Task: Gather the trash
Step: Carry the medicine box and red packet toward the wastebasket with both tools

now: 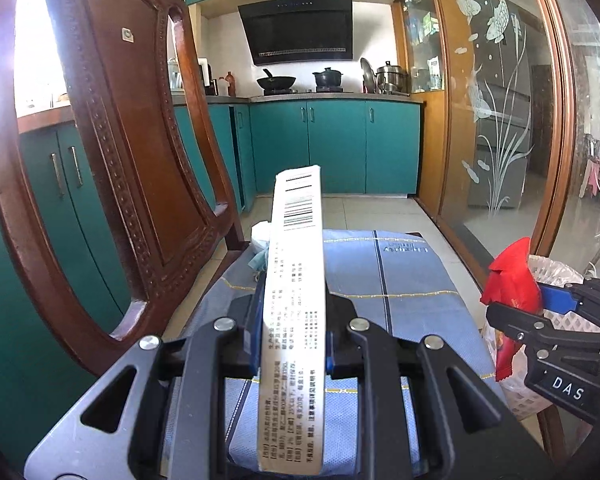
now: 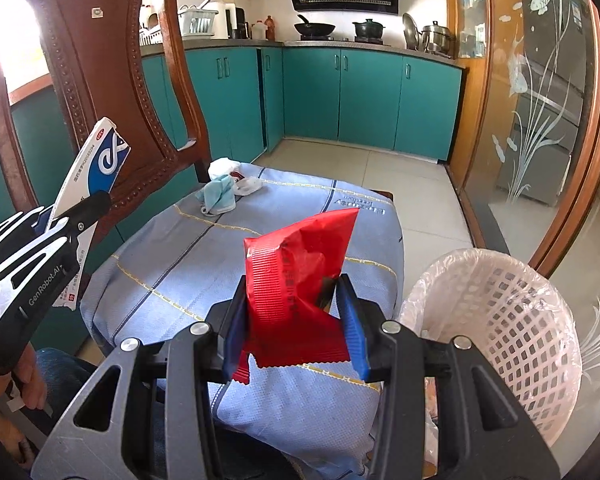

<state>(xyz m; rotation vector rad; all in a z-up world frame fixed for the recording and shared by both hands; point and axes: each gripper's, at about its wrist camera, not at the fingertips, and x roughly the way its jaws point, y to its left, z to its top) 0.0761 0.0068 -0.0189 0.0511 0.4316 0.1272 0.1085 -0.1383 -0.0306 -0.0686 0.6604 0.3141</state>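
Note:
My left gripper is shut on a long white medicine box, held edge-on with its barcode end pointing away. The right wrist view shows the same box, white with a blue logo, sticking up from the left gripper. My right gripper is shut on a crumpled red snack wrapper, held above the cushion just left of the white mesh waste basket. A pale blue face mask and crumpled white tissues lie at the cushion's far end.
A blue checked cushion covers the seat of a carved wooden chair. The bag-lined basket stands on the tiled floor at the right. Teal kitchen cabinets stand behind, with a glass sliding door on the right. A person's hand is at lower left.

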